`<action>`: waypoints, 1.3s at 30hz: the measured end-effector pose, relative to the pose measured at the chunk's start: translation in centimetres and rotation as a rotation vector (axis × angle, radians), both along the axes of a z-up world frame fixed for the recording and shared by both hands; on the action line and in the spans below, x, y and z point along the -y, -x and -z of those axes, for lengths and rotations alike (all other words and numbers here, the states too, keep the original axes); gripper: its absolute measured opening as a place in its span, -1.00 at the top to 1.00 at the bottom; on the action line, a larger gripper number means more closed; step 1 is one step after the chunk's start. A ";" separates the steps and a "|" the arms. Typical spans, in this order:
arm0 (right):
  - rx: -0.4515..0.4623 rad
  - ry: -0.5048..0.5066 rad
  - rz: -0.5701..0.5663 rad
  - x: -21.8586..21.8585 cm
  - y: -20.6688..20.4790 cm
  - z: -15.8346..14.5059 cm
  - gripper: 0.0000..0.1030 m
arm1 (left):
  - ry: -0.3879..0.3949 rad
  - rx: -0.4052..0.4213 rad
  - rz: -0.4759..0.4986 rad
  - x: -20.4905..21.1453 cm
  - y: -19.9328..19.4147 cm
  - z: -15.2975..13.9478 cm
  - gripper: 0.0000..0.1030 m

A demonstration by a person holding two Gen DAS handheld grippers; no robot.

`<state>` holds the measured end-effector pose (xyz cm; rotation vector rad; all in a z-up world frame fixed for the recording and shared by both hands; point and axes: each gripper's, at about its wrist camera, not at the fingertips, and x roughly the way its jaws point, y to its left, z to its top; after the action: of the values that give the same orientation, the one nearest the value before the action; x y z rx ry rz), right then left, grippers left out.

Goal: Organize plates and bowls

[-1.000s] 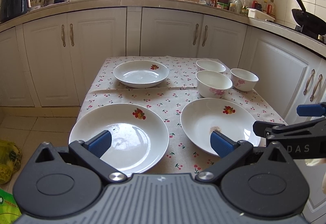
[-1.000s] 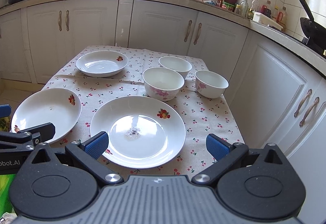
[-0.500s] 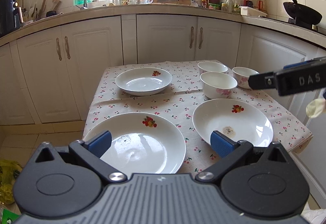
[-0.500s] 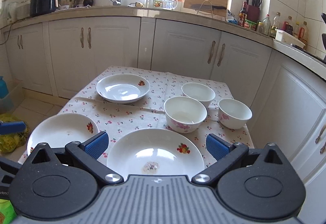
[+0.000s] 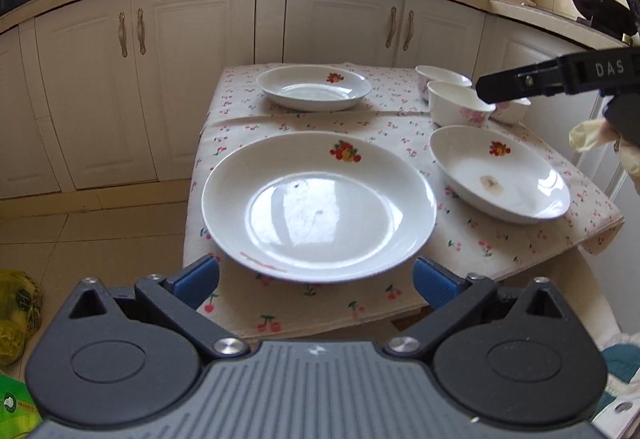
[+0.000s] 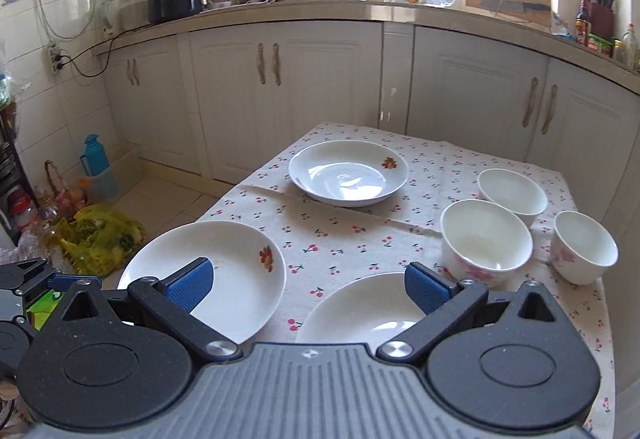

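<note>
Plates and bowls sit upright, openings facing up, on a table (image 5: 400, 303) covered by a cherry-print cloth. Nearest the left gripper (image 5: 316, 281) lies the near-left plate (image 5: 318, 205), its fruit decal at the far rim; that gripper's blue pads are spread wide and empty, just short of the plate's near edge. Beside it the near-right plate (image 5: 500, 173) carries a brownish smudge in its middle. A far plate (image 6: 348, 173) rests toward the cabinets. Three bowls (image 6: 486, 237) with pink flowers cluster at the right side. The right gripper (image 6: 308, 287) hangs above the near plates, jaws wide apart, holding nothing. From the left wrist view its finger reads "DAS".
</note>
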<state>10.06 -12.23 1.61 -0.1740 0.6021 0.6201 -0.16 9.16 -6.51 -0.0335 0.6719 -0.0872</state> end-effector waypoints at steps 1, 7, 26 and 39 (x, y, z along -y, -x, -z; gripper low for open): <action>-0.001 0.008 -0.016 -0.5 -0.2 0.2 -1.00 | -0.005 -0.009 0.007 -0.3 -0.1 0.4 -0.99; -0.024 0.071 -0.130 -3.3 -1.0 1.3 -1.00 | -0.031 -0.039 0.059 -1.4 -0.9 2.1 -0.98; -0.140 0.111 -0.242 -7.0 -5.4 4.2 -1.00 | -0.039 -0.039 0.163 -2.2 -3.6 3.0 -1.00; -0.299 0.108 -0.313 -9.4 -10.4 7.4 -0.56 | -0.043 -0.042 0.224 -2.7 -3.8 2.5 -0.93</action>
<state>20.49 -2.78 -5.75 -0.2825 0.9074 0.9265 3.59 11.88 -8.99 0.0816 0.7177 -0.2879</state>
